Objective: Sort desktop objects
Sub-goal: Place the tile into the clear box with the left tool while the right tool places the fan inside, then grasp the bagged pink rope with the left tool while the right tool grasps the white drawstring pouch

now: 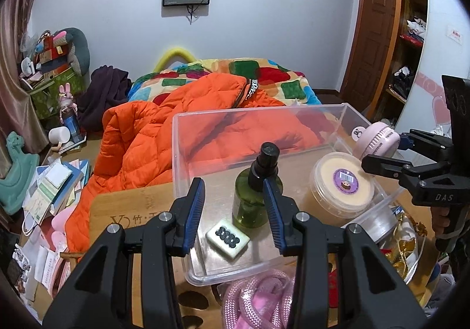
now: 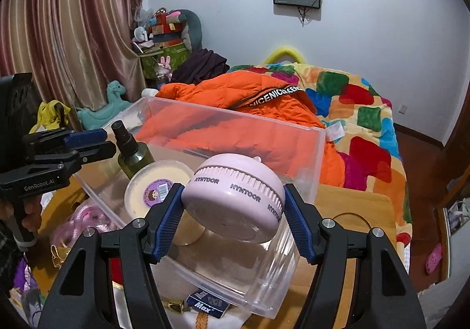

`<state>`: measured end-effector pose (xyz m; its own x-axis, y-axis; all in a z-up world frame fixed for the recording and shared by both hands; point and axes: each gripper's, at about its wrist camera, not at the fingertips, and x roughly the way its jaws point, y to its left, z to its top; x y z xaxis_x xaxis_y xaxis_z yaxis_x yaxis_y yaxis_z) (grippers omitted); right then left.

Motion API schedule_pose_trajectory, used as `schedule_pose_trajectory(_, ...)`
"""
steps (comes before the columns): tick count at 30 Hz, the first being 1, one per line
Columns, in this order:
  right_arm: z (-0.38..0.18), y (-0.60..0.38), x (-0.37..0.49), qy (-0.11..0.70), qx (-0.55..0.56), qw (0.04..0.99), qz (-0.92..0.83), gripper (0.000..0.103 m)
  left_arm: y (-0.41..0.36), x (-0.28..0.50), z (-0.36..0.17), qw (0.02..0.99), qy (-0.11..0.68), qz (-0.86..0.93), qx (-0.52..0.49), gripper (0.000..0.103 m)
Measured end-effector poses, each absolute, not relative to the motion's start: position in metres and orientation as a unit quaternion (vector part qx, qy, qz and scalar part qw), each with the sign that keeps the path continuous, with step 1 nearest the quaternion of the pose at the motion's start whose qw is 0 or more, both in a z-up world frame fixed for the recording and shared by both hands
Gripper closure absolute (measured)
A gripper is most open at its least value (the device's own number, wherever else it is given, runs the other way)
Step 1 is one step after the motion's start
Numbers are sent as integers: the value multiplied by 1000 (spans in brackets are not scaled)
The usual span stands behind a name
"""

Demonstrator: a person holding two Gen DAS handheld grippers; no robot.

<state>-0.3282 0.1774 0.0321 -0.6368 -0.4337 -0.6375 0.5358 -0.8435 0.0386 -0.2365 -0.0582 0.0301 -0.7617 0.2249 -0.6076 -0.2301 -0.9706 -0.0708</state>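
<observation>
Fingers of the right gripper (image 2: 233, 218) clamp a pink round case (image 2: 235, 199) over the clear bin's (image 2: 293, 135) near corner; only the left camera shows the tile (image 1: 227, 236) inside, beside the green bottle (image 1: 249, 199) and tub (image 1: 342, 182), with the left gripper (image 1: 233, 211) spread wide, empty

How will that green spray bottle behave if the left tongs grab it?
The green spray bottle stands upright in the clear bin, tall and narrow, so it probably tips easily. Its smooth round body may slip. The open left tongs should likely grip low.
</observation>
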Motion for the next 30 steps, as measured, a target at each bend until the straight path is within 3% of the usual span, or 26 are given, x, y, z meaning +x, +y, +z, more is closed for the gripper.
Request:
schedule_pose_trajectory(13, 36, 167, -315, 119, 311, 260, -907, 36, -51, -229, 33, 132, 12, 936, -326, 61)
schedule_pose_trajectory(17, 43, 171, -309, 114, 303, 251, -912, 30, -53, -222, 39, 132, 5, 938, -320, 54)
schedule_pose_trajectory(26, 57, 186, -292, 101, 295, 236, -920, 28, -58, -197, 52, 123, 10, 946, -301, 44)
schedule_pose_trajectory(30, 59, 194, -281, 96, 295, 230, -922, 21, -65, -184, 54, 117, 7, 947, -300, 40)
